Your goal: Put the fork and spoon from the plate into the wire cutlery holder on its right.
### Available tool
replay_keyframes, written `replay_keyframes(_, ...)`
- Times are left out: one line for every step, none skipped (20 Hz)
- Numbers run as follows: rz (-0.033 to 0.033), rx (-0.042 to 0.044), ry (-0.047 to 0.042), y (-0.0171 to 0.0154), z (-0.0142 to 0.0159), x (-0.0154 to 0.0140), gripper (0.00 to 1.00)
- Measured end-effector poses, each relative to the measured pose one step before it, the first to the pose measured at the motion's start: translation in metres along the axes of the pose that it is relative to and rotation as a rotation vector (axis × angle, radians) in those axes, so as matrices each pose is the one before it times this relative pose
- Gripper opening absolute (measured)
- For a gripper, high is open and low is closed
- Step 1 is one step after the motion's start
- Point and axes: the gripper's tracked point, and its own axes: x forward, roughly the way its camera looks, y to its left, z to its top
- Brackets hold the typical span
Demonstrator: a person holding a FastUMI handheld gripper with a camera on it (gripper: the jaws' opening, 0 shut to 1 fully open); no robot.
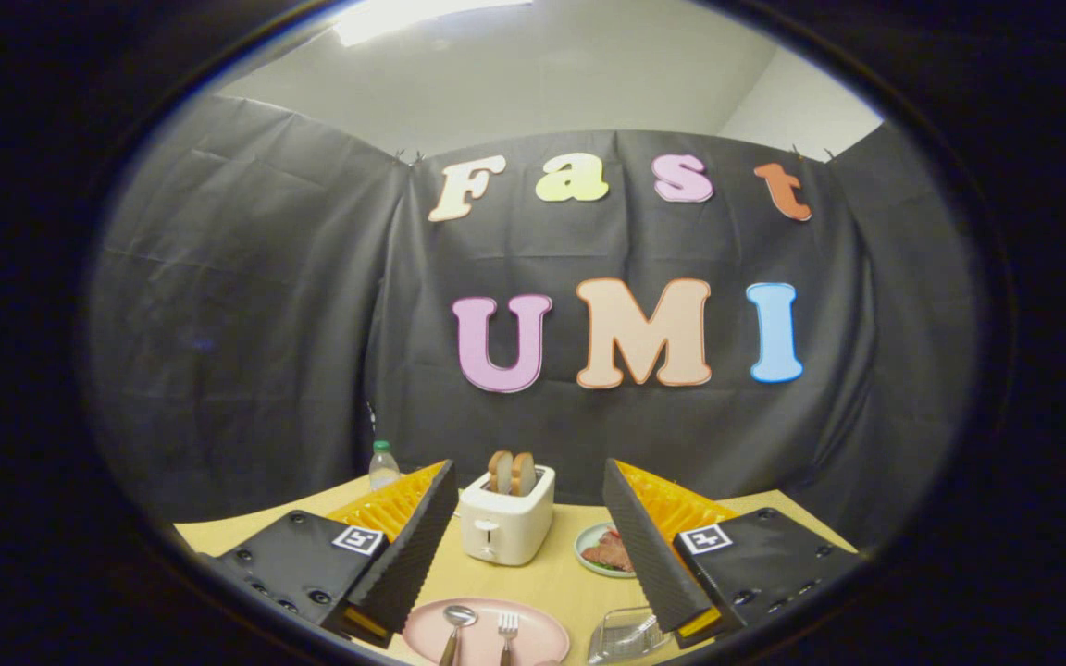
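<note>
Spoon (456, 625) and fork (508, 631) lie side by side on the plate (542, 638), holder (624, 635) just right of it. Likely light, stiff, slippery metal; grip mid-handle. Gripper (530, 518) fingers apart, empty, above the plate; toaster (506, 525) beyond.

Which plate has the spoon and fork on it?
The pink plate, between the open fingers, holding the spoon and fork. The smaller plate, beyond by the toaster, holds food.
</note>
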Motion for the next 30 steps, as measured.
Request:
replay_keyframes(0.00338,-0.00606,0.01926,0.00017,-0.00854,0.00107,0.99)
replay_keyframes(0.00222,-0.00663,0.01977,-0.00011,-0.01107,0.0006,0.99)
replay_keyframes(0.00153,-0.00447,0.01773,-0.00017,-0.00772,0.00152,0.99)
replay_keyframes(0.00448,-0.00212,0.02304,0.00148,-0.01067,0.00122,0.99)
replay_keyframes(0.00467,-0.00203,0.02216,0.0016,-0.00919,0.00156,0.99)
replay_keyframes(0.00317,-0.0033,0.02231,0.00136,-0.00996,0.00126,0.99)
replay_keyframes(0.0038,-0.00655,0.0256,0.00109,-0.01006,0.00156,0.99)
replay_keyframes(0.00439,-0.00685,0.02134,0.0012,-0.01056,0.0019,1.0)
replay_keyframes(0.00844,-0.00708,0.02451,0.00198,-0.00917,0.00152,1.0)
replay_keyframes(0.00378,-0.00893,0.03478,0.00161,-0.01531,0.00415,1.0)
replay_keyframes(0.00211,-0.00746,0.03023,0.00085,-0.01116,0.0019,1.0)
replay_keyframes(0.00626,-0.00449,0.0287,0.00227,-0.01224,0.00174,1.0)
replay_keyframes(0.00579,-0.00271,0.02741,0.00254,-0.01062,0.00236,1.0)
replay_keyframes(0.00626,-0.00521,0.02814,0.0019,-0.01151,0.00263,1.0)
replay_keyframes(0.00401,-0.00534,0.0209,0.00113,-0.00915,0.00208,1.0)
replay_keyframes(0.004,-0.00766,0.02138,0.00192,-0.00929,0.00174,1.0)
replay_keyframes(0.00432,-0.00679,0.02196,0.00149,-0.00857,0.00297,1.0)
replay_keyframes(0.00374,-0.00428,0.02289,0.00199,-0.00956,0.00293,1.0)
replay_keyframes(0.00355,-0.00156,0.01997,0.00115,-0.00811,0.00266,1.0)
replay_keyframes(0.00062,-0.00141,0.02397,0.00031,-0.01009,0.00313,1.0)
replay_keyframes(0.00125,-0.00162,0.02518,0.00066,-0.00891,0.00324,1.0)
replay_keyframes(-0.00068,-0.00331,0.02288,0.00054,-0.00954,0.00308,1.0)
replay_keyframes(0.0009,-0.00531,0.02633,0.00026,-0.0085,0.00367,1.0)
replay_keyframes(0.00098,-0.00484,0.02474,-0.00077,-0.00788,0.00297,1.0)
replay_keyframes(0.00102,-0.00469,0.02396,0.00034,-0.00779,0.00248,1.0)
replay_keyframes(0.0009,-0.00511,0.02035,0.0004,-0.00855,0.00428,1.0)
replay_keyframes(-0.00066,-0.00617,0.02054,-0.00046,-0.00681,0.00321,1.0)
replay_keyframes(-0.00031,-0.00764,0.02323,0.00134,-0.00923,0.00395,1.0)
replay_keyframes(0.00371,-0.00544,0.01909,0.00159,-0.0061,0.00254,1.0)
replay_keyframes(0.00226,-0.0055,0.01804,0.00107,-0.00634,0.00084,1.0)
